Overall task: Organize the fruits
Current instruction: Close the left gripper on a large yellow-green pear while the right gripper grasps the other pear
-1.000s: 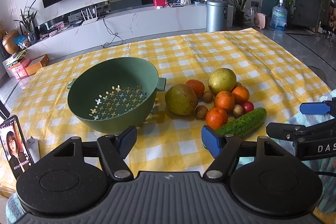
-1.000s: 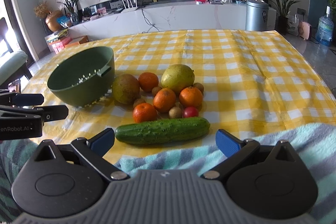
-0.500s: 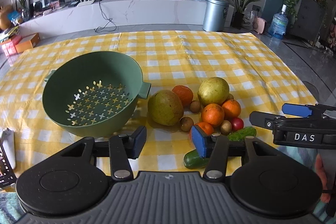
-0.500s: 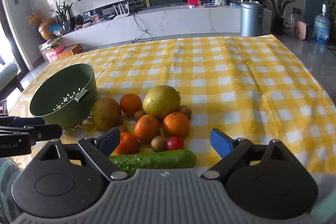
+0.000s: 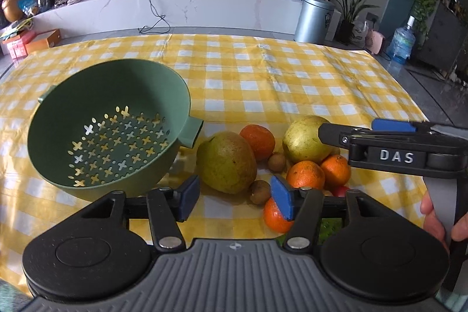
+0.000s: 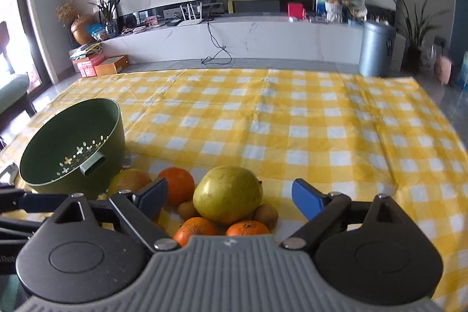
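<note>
In the left wrist view, the left gripper (image 5: 235, 196) was held released above the yellow checked tablecloth (image 5: 263, 78), the fruit pile (image 5: 263, 157) lying just right of the green colander (image 5: 108, 133). In the right wrist view, the right gripper (image 6: 231, 198) was seen released over a large yellow-green fruit (image 6: 227, 199) right of the colander (image 6: 73, 145), nothing grasped.

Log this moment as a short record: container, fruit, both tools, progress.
container: green colander, nothing in it, left of the fruit
fruit: two big pears, oranges, small brown fruits, clustered on the checked cloth
left tool: open, holding nothing
right tool: open, over the pile
progress: no fruit moved yet
</note>
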Demonstrator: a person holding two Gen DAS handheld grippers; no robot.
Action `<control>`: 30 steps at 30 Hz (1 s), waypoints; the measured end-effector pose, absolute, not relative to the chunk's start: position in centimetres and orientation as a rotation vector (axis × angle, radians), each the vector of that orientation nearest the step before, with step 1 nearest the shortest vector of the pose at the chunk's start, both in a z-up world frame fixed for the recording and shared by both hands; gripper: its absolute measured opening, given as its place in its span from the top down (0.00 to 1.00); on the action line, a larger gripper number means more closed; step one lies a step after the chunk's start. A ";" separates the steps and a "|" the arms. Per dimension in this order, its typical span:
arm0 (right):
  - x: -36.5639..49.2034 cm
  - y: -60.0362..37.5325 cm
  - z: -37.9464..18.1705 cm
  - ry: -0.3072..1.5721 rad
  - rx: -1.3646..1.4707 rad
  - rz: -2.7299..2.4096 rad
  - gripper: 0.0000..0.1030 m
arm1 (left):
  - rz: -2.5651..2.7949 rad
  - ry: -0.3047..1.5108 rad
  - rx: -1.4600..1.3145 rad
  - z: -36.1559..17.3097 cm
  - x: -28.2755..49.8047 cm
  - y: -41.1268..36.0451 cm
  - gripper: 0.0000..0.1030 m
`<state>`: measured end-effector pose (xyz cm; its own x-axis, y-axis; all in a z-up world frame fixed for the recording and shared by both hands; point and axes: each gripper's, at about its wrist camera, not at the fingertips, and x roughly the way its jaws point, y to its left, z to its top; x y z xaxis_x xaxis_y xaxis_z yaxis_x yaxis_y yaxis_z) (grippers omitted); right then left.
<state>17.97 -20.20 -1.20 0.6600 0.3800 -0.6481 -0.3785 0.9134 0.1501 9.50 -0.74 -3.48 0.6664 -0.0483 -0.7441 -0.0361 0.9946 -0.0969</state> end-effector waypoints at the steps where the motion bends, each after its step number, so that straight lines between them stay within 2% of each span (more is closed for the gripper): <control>1: 18.2 -20.4 -1.6 0.743 0.027 0.434 0.16 | 0.004 0.845 -0.106 -3.8 9.7 -0.8 0.34; 3: 18.6 -20.8 -2.3 0.764 0.064 0.430 0.20 | 0.013 0.842 -0.108 -4.4 10.1 -0.9 0.32; 10: 20.1 -21.4 -3.9 0.816 0.189 0.428 0.26 | 0.034 0.821 -0.134 -5.7 11.1 -1.3 0.28; 17: 20.4 -21.0 -4.3 0.809 0.234 0.472 0.28 | 0.051 0.826 -0.175 -6.8 12.0 -1.1 0.26; 23: 21.4 -19.6 -4.9 0.801 0.186 0.437 0.29 | 0.081 0.804 -0.212 -7.0 12.7 -0.7 0.22; 25: 21.5 -19.2 -5.0 0.793 0.149 0.421 0.30 | 0.086 0.803 -0.211 -7.2 12.9 -0.7 0.17; 30: 22.1 -18.6 -5.6 0.814 0.107 0.392 0.33 | 0.111 0.797 -0.212 -7.6 13.4 -1.2 0.17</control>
